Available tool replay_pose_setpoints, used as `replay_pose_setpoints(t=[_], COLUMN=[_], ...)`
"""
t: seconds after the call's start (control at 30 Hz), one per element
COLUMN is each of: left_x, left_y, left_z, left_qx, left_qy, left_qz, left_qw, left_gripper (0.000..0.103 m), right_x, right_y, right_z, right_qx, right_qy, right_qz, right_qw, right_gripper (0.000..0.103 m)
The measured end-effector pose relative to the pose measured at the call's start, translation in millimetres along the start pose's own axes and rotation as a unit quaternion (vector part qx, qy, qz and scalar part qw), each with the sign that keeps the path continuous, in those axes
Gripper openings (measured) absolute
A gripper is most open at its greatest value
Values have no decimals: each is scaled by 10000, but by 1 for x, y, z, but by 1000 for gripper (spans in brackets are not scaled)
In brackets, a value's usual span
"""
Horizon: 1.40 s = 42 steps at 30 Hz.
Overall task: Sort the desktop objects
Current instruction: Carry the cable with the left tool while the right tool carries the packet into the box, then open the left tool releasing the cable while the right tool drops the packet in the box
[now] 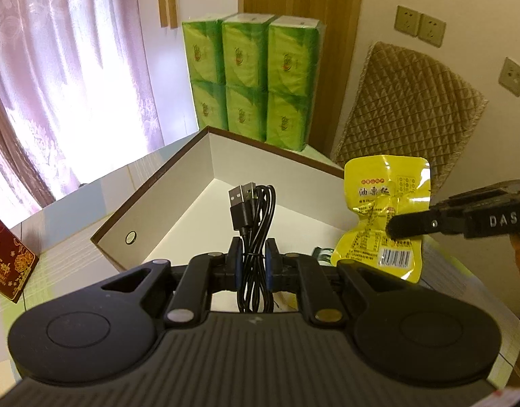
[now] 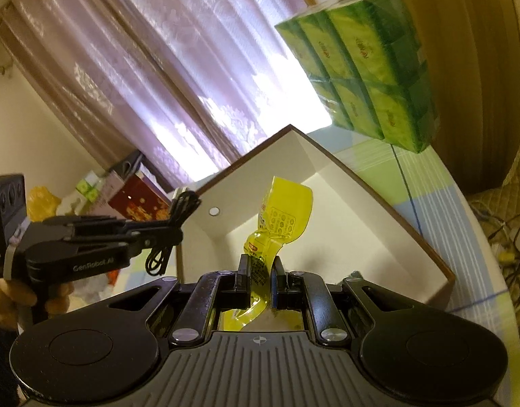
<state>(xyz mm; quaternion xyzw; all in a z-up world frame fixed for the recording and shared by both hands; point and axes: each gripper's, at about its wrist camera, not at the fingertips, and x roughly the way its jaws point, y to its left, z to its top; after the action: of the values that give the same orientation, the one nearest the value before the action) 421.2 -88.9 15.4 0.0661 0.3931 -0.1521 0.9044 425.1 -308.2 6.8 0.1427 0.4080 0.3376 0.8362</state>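
Plainly, two items are in hand at once. The black USB cable (image 1: 252, 234) is a coiled bundle bound at its middle by a thin tie, with two silver-tipped USB plugs sticking up side by side at its top. The left gripper (image 1: 252, 261) is clenched on that bundle at the tie, so the loops run straight up between the blue-edged pads and hang down behind them. The yellow snack packet (image 2: 280, 217) is a glossy foil pouch printed with red and black Chinese characters and a barcode; it is crumpled at its waist. The right gripper (image 2: 260, 268) is clamped on the packet's lower part, and the upper part curls up and away from the fingers.

Both items hang over the open white box (image 1: 178, 183) with its dark brown rim, which sits on the table (image 2: 378, 162) before a stack of green tissue packs (image 1: 250, 78).

The packet's lower edge is hidden behind the right gripper's body, its small print is unreadable, and the box floor is mostly covered by the grippers.
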Motion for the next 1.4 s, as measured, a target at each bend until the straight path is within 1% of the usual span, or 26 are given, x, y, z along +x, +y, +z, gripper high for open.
replay_pose_setpoints(t=[0.37,0.7,0.83,1.03,1.2,1.4], left_x=[52,98,117,138,144,147], left_y=[7,16,19,26,28,32], left_z=[4,5,2,-1,-4,-7], left_qx=[71,-44,-92,-193,-154,-263], left_qy=[371,867,1106,1374,1456,1543], left_qz=[86,131,228,361,384,417], left_qw=[9992,9961,9936,9897,9885,9868], left_gripper=[10,10,10,10,10,10], right_x=[54,108,124,138,144,149], right_y=[-5,-15,-16,-16,-15,-15], right_z=[13,25,25,25,26,26], right_qx=[-388,-400,-447,-550,-650,-650], right_qy=[373,906,1114,1264,1313,1341], right_qz=[-333,-646,-809,-926,-967,-1026], right_qw=[9980,9930,9895,9861,9845,9835], right_gripper=[7,7,7,7,7,7])
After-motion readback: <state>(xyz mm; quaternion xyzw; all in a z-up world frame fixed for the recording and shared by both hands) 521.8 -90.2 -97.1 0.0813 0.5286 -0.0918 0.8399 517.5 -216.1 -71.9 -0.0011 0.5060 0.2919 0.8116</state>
